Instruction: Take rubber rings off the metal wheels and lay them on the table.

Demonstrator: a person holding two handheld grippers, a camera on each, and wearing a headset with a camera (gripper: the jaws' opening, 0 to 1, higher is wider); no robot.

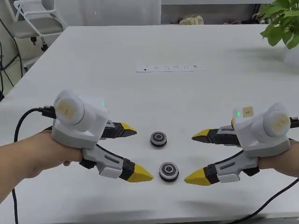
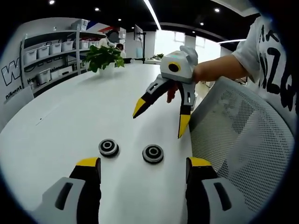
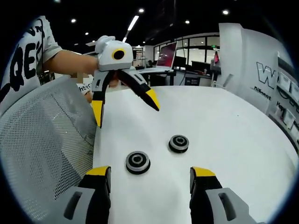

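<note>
- Near wheel (image 1: 168, 171) lies loose on the table (image 1: 140, 93), rubber ring apparently on; a one-sided pinch could skid it away.
- Left gripper (image 1: 142, 154), just left of that wheel: jaws spread wide, empty, touching nothing.
- Right gripper (image 1: 188, 157), just right of it: equally wide, empty.
- Far wheel (image 1: 159, 139), just beyond: easily knocked.

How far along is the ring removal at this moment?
Done: nothing yet. The far wheel and near wheel sit on the table, and both seem to wear their dark rings. In hand: nothing. The left hand-held gripper and right hand-held gripper are open, flanking the wheels without touching them. Left: strip both rings and lay them down.
</note>
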